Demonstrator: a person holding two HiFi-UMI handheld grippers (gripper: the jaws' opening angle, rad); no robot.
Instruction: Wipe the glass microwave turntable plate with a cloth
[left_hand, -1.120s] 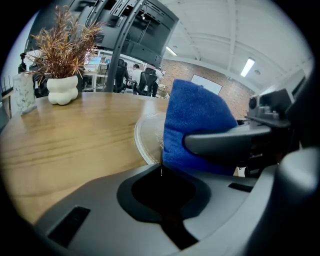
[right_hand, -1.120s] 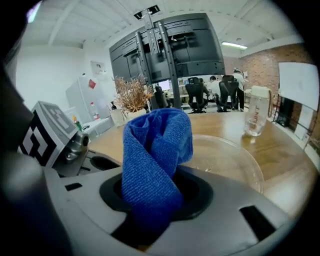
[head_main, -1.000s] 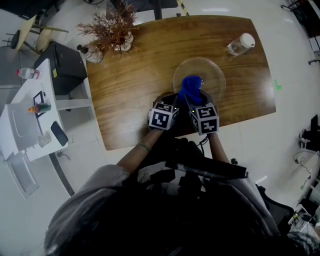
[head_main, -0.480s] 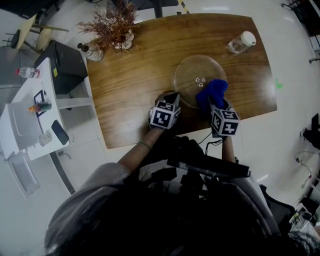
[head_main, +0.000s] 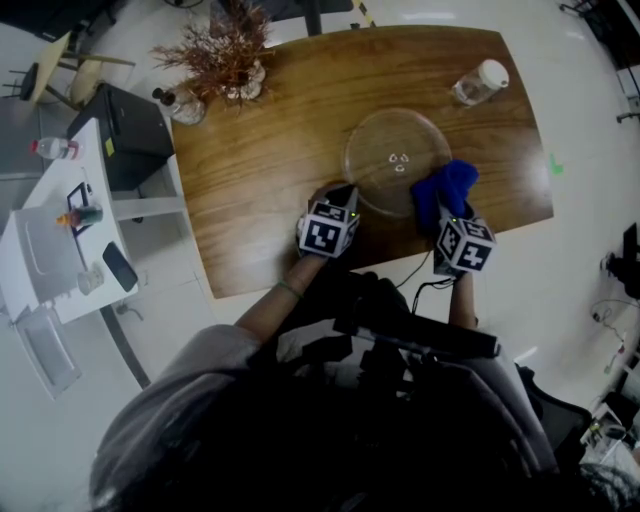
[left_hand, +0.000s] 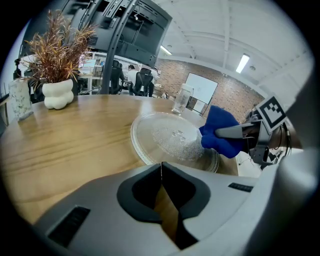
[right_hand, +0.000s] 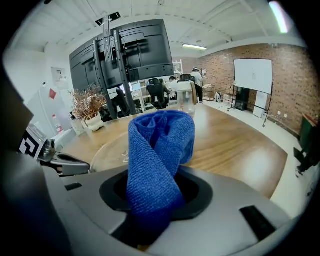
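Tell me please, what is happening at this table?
A person holds a two-jaw gripper in each hand over a wooden table. The right gripper is shut on a blue cloth, which is at the right edge of the glass turntable plate. The left gripper is shut on nothing and sits by the plate's near left rim.

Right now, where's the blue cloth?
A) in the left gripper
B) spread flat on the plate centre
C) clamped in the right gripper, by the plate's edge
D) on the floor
C: the right gripper is shut on the blue cloth, bunched up by the right edge of the glass plate; the left gripper has its jaws together with nothing in them.
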